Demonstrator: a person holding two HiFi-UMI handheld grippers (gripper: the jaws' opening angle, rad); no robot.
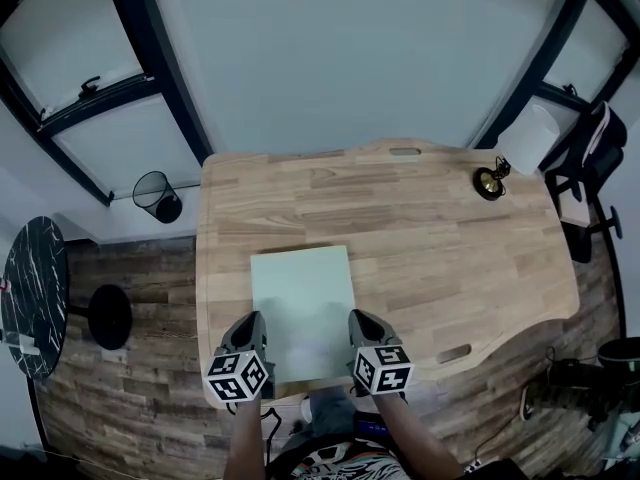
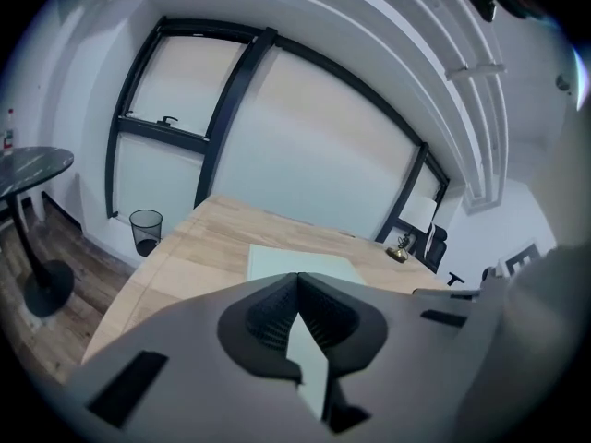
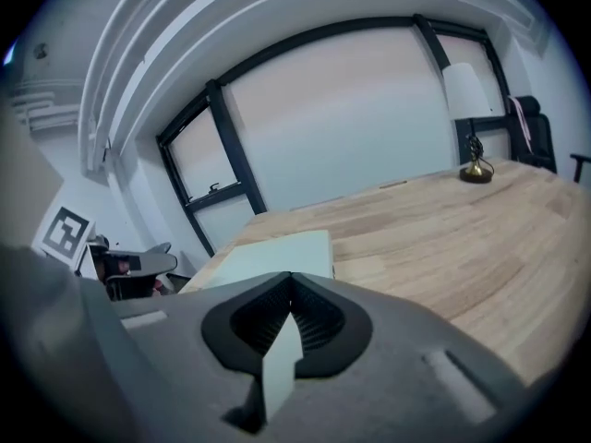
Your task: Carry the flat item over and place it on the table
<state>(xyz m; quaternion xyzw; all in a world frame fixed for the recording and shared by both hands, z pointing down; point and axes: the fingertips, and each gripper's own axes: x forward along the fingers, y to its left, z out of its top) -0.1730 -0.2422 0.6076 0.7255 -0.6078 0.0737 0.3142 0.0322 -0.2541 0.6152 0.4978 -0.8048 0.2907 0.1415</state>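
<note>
Your left gripper [image 1: 253, 322] and right gripper [image 1: 358, 320] both clamp near edge of pale green flat sheet [image 1: 302, 298]. Sheet spreads over near side of wooden table [image 1: 450, 248].

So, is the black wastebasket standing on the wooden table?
No, the wastebasket stands on the floor, beside the left end of the table.

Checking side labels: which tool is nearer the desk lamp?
Right. The right tool clamps the pale sheet, desk lamp beyond to its right; the left tool clamps the sheet's opposite edge, farther.
</note>
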